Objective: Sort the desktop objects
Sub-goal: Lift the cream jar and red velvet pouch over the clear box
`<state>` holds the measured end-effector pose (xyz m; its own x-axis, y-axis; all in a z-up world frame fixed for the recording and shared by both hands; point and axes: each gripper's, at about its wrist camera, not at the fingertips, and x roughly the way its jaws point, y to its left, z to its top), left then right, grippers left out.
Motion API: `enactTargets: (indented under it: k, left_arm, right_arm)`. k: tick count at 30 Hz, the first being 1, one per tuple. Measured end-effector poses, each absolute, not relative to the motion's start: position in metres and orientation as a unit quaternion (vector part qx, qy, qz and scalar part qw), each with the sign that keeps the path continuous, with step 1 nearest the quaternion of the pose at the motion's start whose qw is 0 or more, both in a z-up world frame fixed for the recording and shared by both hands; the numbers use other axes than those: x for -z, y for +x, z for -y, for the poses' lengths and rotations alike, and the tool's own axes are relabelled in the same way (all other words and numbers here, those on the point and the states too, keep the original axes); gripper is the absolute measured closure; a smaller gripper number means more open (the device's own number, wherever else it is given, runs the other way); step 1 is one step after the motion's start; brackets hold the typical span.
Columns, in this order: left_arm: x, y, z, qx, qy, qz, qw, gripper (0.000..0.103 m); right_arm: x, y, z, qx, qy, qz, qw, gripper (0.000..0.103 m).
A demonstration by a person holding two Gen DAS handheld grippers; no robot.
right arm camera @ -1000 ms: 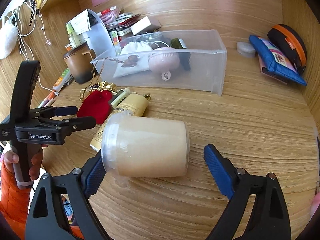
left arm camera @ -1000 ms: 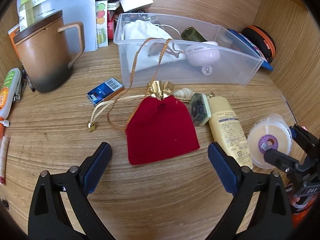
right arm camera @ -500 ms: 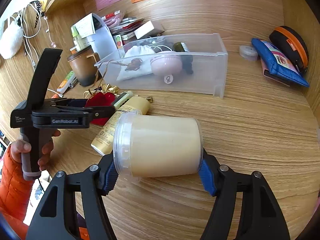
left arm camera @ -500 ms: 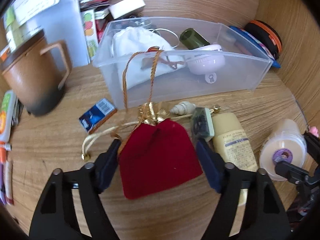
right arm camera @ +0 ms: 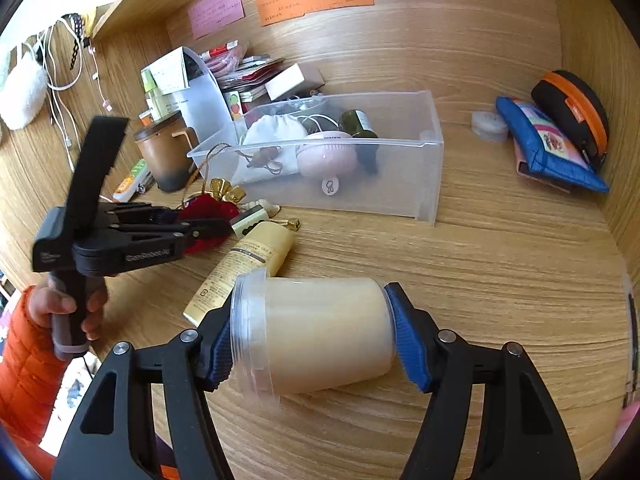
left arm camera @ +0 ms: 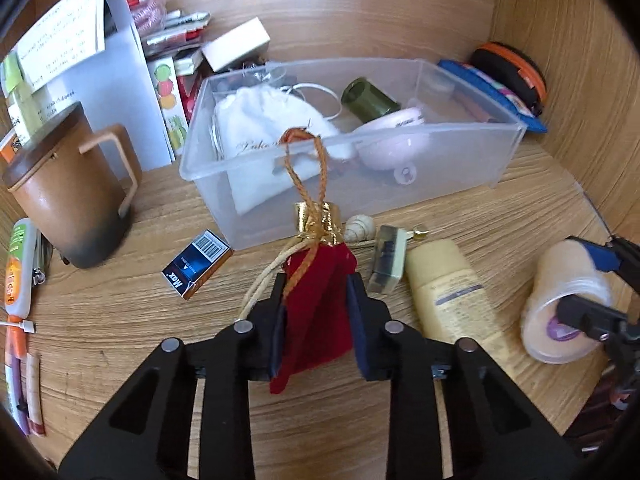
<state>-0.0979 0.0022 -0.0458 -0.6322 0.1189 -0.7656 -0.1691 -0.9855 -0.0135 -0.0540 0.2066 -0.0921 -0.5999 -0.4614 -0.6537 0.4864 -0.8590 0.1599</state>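
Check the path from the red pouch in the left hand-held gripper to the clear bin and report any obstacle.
Nothing visible blocks it. The red pouch sits bunched between the closing jaws of the left hand-held gripper, directly before the clear bin. Only the bin's front wall lies between; the pouch's gold cord already hangs over it.

Bench (left arm camera: 520, 216): wood-grain finish, matt. Pouch (left arm camera: 316, 312): red velvet-like cloth, gold foil collar. Storage bin (left arm camera: 460, 168): translucent frosted plastic. Jar (right arm camera: 320, 340): clear smooth plastic. Mug (left arm camera: 64, 196): brown, semi-gloss glaze. Tool pads (right arm camera: 408, 344): blue ribbed facing on black matt plastic.
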Motion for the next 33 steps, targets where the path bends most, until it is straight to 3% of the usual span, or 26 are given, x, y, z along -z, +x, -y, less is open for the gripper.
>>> enactTargets:
  k: [12,33]
  left_arm:
    - [-0.005,-0.074,0.001,-0.930,-0.357,-0.016,0.088,0.077]
    - [-0.050,-0.091,0.011,-0.942,-0.321,-0.023,0.093,0.077]
  right_arm:
    - [0.081,-0.054,-0.219,0.898,0.357,0.007,0.257,0.040]
    - [0.024,-0.089,-0.218,0.912,0.309,0.012,0.270,0.040]
